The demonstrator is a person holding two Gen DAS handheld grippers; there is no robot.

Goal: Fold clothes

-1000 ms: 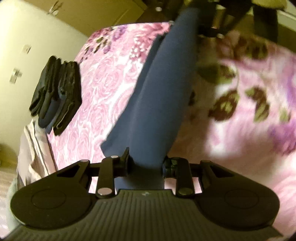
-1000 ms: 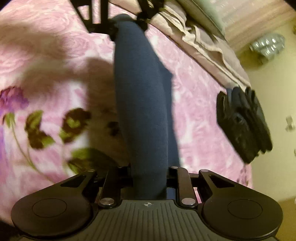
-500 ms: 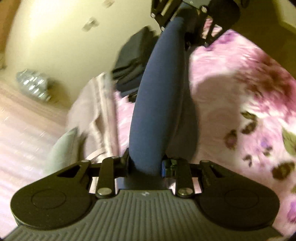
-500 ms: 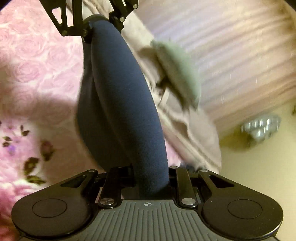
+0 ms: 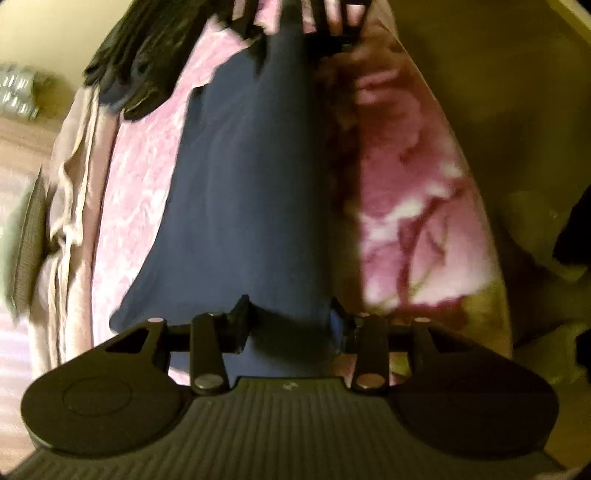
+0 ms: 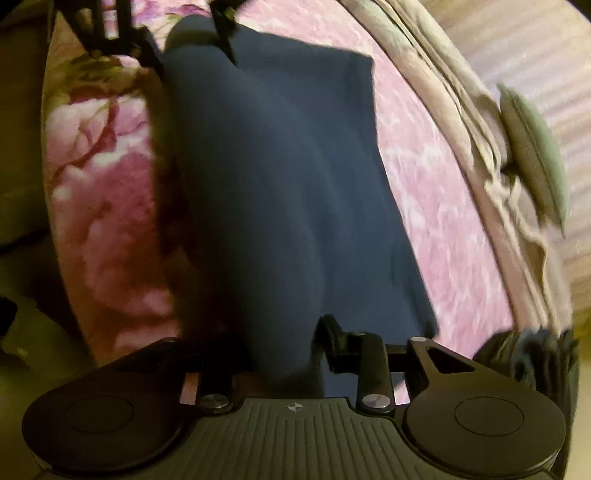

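A navy blue garment (image 5: pixel 251 177) stretches between both grippers above the pink floral bedspread (image 5: pixel 406 206). My left gripper (image 5: pixel 290 314) is shut on its near end. The right gripper (image 5: pixel 306 22) shows blurred at the top, clamped on the far end. In the right wrist view the same garment (image 6: pixel 280 166) spreads as a wide panel whose right side drapes onto the bedspread (image 6: pixel 443 206). My right gripper (image 6: pixel 280 343) is shut on this end, its left finger lost in shadow. The left gripper (image 6: pixel 177 29) holds the opposite end at top left.
A stack of dark folded clothes (image 5: pixel 136 62) sits near the bed's edge, also seen in the right wrist view (image 6: pixel 532 354). A beige sheet (image 5: pixel 74 184) hangs over the side, with a grey-green cushion (image 6: pixel 532 147) beside it. Shiny packed bottles (image 5: pixel 18 92) lie on the floor.
The garment was a narrow taut band; now it has widened into a flat panel lower over the bedspread. Both views have swung round. Both grippers have kept their hold.
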